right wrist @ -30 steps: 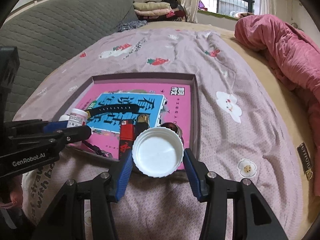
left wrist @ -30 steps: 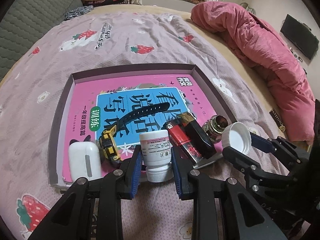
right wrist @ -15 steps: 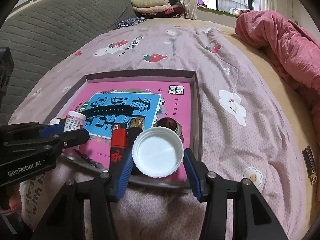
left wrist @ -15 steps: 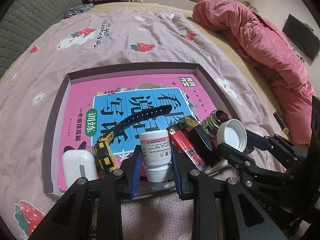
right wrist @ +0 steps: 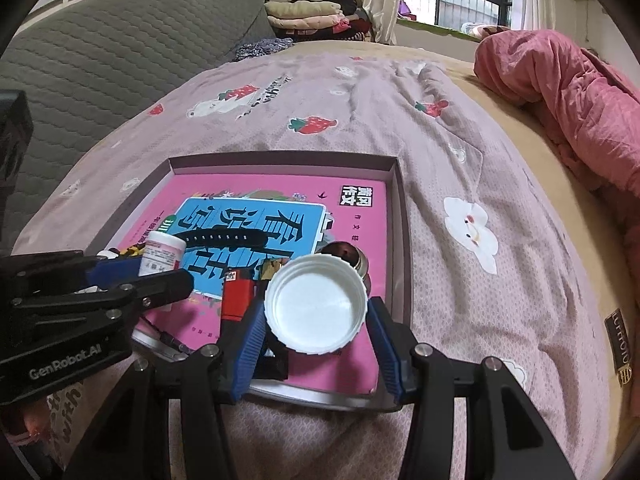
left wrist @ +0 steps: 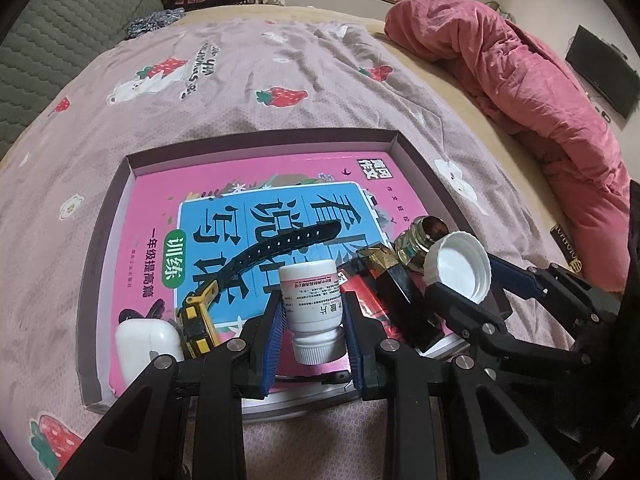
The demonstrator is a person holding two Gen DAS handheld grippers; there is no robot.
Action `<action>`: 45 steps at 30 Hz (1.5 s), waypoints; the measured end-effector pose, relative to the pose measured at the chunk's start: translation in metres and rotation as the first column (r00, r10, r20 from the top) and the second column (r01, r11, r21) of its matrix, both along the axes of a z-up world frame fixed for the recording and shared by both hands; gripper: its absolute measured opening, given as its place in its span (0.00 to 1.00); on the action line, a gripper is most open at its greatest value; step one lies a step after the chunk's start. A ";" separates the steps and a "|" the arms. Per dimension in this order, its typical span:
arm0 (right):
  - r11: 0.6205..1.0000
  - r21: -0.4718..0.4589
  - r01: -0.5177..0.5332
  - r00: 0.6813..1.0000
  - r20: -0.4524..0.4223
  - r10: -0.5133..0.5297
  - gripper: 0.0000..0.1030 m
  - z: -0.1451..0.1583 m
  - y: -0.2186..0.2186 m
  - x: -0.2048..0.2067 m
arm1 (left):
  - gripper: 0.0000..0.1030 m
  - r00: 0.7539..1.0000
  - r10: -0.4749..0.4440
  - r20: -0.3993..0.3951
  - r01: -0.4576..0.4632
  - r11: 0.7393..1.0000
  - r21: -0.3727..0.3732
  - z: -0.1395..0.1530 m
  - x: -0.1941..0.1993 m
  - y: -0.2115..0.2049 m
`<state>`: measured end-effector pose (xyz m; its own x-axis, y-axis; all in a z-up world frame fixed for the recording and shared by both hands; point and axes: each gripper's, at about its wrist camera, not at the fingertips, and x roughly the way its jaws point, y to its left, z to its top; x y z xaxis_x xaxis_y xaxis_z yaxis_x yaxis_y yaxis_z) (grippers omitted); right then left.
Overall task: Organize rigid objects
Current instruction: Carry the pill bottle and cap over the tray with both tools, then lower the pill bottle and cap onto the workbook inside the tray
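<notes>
Left claw (left wrist: pixel 313 325) clamping pill bottle (left wrist: pixel 313 309), right claw (right wrist: pixel 316 330) clamping white cap (right wrist: pixel 316 303)

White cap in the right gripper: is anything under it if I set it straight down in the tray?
Yes. The white cap hangs over the red lighter and gold-rimmed bottle crowding the tray's near corner.

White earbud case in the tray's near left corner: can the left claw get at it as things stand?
Probably not yet: the left claw is shut on the pill bottle. The earbud case lies uncovered beside it, the yellow watch alongside.
</notes>
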<state>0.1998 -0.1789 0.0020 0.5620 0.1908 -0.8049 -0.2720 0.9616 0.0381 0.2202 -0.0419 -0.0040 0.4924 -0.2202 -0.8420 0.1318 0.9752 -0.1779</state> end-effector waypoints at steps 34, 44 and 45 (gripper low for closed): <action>0.999 -0.036 0.032 0.999 -0.022 -0.033 0.50 -0.008 -0.003 0.003 | 0.28 0.999 0.016 -0.035 -0.016 1.000 0.011 -0.026 0.012 0.001; 0.997 -0.072 0.009 0.999 -0.050 -0.013 0.50 -0.016 0.011 0.006 | 0.28 0.999 0.021 -0.040 -0.020 1.000 0.004 -0.026 0.008 0.002; 0.998 -0.060 0.009 0.998 -0.054 -0.012 0.50 -0.016 0.010 0.006 | 0.28 0.999 0.021 -0.040 -0.021 1.000 0.002 -0.026 0.008 0.003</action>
